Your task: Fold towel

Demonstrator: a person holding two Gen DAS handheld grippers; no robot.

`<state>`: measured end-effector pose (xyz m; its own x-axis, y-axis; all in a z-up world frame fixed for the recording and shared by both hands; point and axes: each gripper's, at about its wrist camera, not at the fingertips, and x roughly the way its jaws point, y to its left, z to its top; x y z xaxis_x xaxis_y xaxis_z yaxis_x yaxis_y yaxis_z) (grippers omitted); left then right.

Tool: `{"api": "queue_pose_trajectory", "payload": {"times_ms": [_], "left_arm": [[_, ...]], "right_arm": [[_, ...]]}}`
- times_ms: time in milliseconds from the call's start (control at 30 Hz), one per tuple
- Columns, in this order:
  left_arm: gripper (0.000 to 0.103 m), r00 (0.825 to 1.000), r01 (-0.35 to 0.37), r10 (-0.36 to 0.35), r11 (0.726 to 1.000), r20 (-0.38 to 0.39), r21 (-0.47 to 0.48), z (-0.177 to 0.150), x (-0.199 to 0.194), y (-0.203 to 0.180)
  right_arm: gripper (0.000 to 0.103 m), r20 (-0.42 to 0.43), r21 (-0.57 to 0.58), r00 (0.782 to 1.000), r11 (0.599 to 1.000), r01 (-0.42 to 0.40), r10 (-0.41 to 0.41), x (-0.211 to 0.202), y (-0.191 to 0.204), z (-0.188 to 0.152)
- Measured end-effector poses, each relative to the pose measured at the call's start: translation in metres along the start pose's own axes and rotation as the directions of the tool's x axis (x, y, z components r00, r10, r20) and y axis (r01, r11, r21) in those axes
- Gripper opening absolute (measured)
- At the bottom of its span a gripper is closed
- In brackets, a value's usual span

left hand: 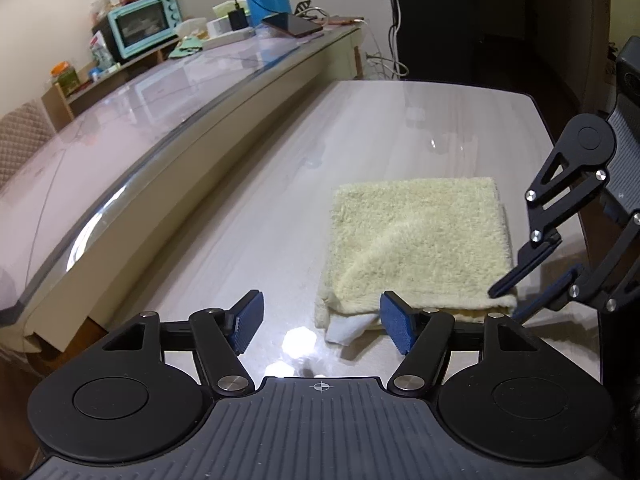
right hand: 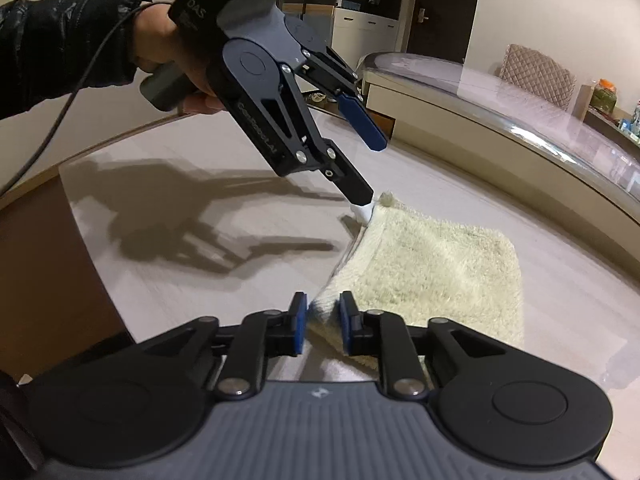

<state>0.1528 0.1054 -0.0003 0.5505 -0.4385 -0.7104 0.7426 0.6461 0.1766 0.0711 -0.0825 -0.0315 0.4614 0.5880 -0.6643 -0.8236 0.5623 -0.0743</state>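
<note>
Towel (left hand: 420,240) is seen already folded into a compact multi-layer rectangle, lying flat on the surface (left hand: 248,216), toward its right edge and well clear of the far edge. A white under-layer or tag is exposed at the near-left corner of the towel, so the layers are not fully squared. Left hand-held gripper (left hand: 322,326) is held wide open just above the surface at that corner, with nothing between the pads; one lower finger (right hand: 352,188) is seen touching or almost touching the white bit. Right hand-held gripper (right hand: 323,322) is set around the opposite near corner with the jaws narrowed on the terry edge; the gap is partly blurred, so a firm pinch is likely but not certain. Judged state: most of the folding is done, at least two folds by the layer stack. Probably left: one more fold or just straightening of the near edge, then release. Main risk: layers being dragged apart if only one corner is lifted.
</note>
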Motion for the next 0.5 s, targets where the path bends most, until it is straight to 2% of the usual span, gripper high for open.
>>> {"api": "queue_pose_trajectory", "payload": {"times_ms": [67,133,167,200,267,300,367,433,500], "left_arm": [[0.075,1.0,-0.004,0.003,0.999,-0.004,-0.036,0.0,-0.001,-0.002],[0.08,1.0,-0.02,0.02,0.992,-0.004,-0.123,0.0,-0.005,-0.002],[0.084,0.999,-0.035,0.033,0.983,-0.009,-0.178,0.0,-0.008,-0.003],[0.091,0.999,-0.044,0.042,0.978,-0.014,-0.205,-0.001,-0.009,-0.004],[0.094,0.996,-0.09,0.087,0.952,-0.022,-0.293,-0.003,-0.015,-0.011],[0.094,0.994,-0.106,0.105,0.939,-0.021,-0.327,-0.004,-0.018,-0.014],[0.097,0.988,-0.153,0.153,0.9,-0.034,-0.408,-0.006,-0.026,-0.026],[0.102,0.982,-0.178,0.186,0.861,-0.03,-0.476,-0.009,-0.034,-0.037],[0.103,0.977,-0.198,0.209,0.829,-0.039,-0.524,-0.011,-0.04,-0.049]], "right_arm": [[0.027,0.015,0.023,1.0,1.0,-0.008,0.007,-0.007,-0.003,0.001],[0.039,0.026,0.069,1.0,0.997,-0.019,0.017,-0.014,-0.009,0.001],[0.052,0.033,0.112,0.999,0.993,-0.026,0.023,-0.018,-0.016,-0.001],[0.059,0.04,0.154,0.999,0.987,-0.034,0.028,-0.023,-0.023,-0.003],[0.065,0.054,0.251,0.998,0.967,-0.036,0.023,-0.034,-0.041,-0.009],[0.073,0.062,0.286,0.998,0.958,-0.031,0.014,-0.04,-0.05,-0.013],[0.083,0.071,0.334,0.997,0.942,-0.02,-0.004,-0.05,-0.061,-0.019],[0.09,0.082,0.378,0.996,0.926,-0.014,-0.018,-0.06,-0.072,-0.026],[0.101,0.091,0.431,0.996,0.902,-0.024,-0.017,-0.068,-0.083,-0.032]]}}
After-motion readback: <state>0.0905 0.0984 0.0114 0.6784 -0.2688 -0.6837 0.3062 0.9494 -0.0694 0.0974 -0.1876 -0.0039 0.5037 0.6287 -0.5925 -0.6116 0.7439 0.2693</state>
